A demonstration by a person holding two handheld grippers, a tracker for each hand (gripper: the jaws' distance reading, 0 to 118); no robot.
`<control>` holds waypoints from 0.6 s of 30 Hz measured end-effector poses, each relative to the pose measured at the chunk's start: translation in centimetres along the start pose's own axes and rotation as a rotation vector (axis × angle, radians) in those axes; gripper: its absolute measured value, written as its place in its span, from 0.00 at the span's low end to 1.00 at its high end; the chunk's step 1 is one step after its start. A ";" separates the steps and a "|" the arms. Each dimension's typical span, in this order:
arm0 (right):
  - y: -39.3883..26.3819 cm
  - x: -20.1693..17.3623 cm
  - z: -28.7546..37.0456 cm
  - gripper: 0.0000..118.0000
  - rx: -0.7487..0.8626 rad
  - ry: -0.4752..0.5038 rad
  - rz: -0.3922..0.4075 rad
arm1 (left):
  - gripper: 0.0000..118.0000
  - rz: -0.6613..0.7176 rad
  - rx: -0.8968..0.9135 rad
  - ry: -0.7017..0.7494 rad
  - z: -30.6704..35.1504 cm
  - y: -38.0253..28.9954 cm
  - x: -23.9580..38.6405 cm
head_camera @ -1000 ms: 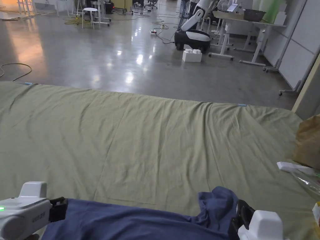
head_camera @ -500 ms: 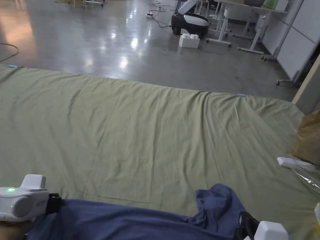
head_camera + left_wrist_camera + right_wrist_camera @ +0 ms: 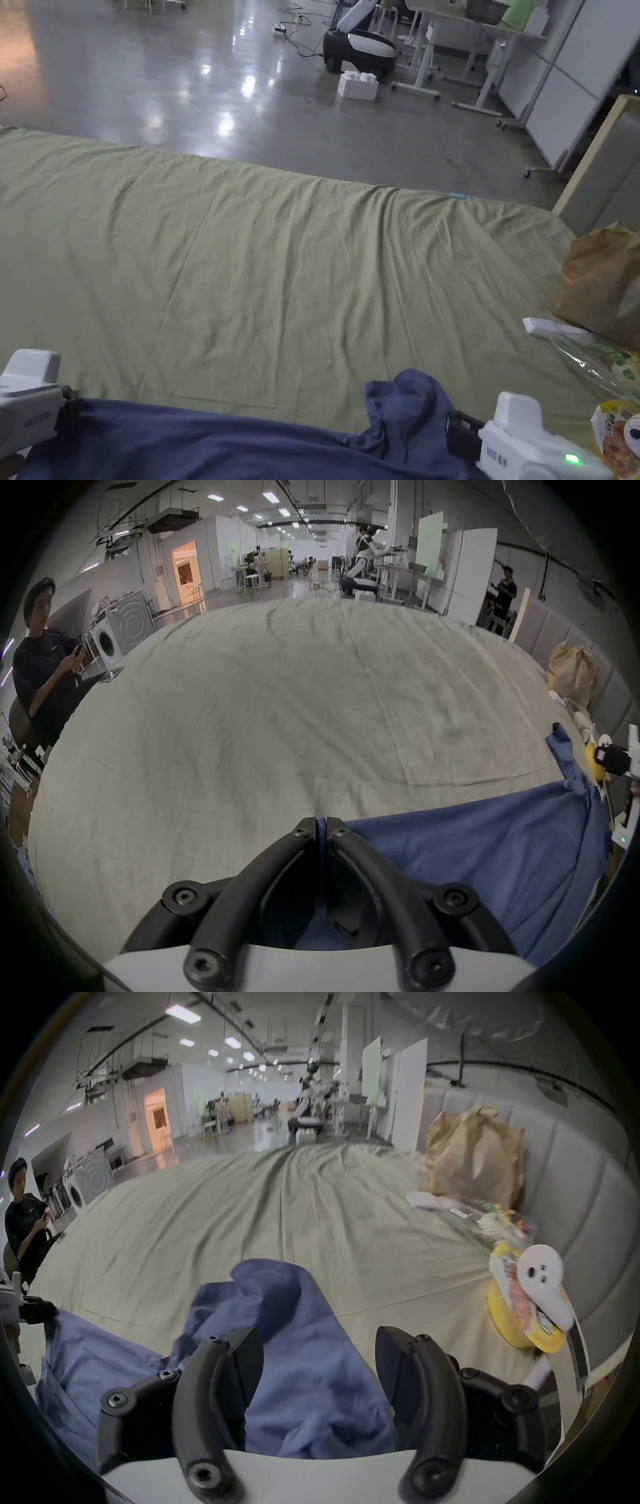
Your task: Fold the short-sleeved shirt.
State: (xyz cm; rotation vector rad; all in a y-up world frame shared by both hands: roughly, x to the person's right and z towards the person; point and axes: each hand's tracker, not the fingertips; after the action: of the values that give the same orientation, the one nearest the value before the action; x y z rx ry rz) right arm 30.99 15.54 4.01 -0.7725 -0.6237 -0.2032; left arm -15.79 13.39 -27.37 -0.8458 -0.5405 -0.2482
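**A:** Where is the shirt?

**B:** I see the blue shirt (image 3: 206, 440) lying on the green sheet (image 3: 281, 262), at the near edge, close to me. It lies stretched out, with a bunched-up lump (image 3: 409, 403) at its right end.

**A:** What is your left gripper doing?

**B:** My left gripper (image 3: 321, 830) is at the shirt's left end. Its jaws are pressed together, and a thin fold of blue cloth is pinched between them.

**A:** And the right one?

**B:** My right gripper (image 3: 313, 1359) is at the shirt's right end, just beside the lump. Its jaws are spread wide apart. Blue cloth lies between and under them, but they are not squeezing it.

**A:** What else is by the shirt?

**B:** To the right of the shirt I see a brown paper bag (image 3: 597, 290), a clear plastic bag (image 3: 597, 365) and a yellow packet (image 3: 519, 1324). A person (image 3: 41, 667) sits off to the left of the shirt, past the sheet's edge.
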 end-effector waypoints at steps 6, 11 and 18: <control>1.5 0.8 -6.7 0.57 -0.232 0.076 0.054 | 0.04 0.002 0.056 -0.009 3.0 -0.6 0.4; 1.5 0.2 -7.8 0.01 -0.240 0.094 0.081 | 0.04 0.015 0.061 -0.003 3.7 -1.1 0.3; 1.6 0.3 -4.1 0.01 -0.144 0.094 0.077 | 0.04 0.022 0.100 -0.011 5.2 -1.3 0.2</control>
State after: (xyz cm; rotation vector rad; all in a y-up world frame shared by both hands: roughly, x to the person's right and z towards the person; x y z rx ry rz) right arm 33.69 13.81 1.02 -0.9188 -0.4929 -0.2143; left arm -17.98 16.52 -23.60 -0.7556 -0.5491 -0.1948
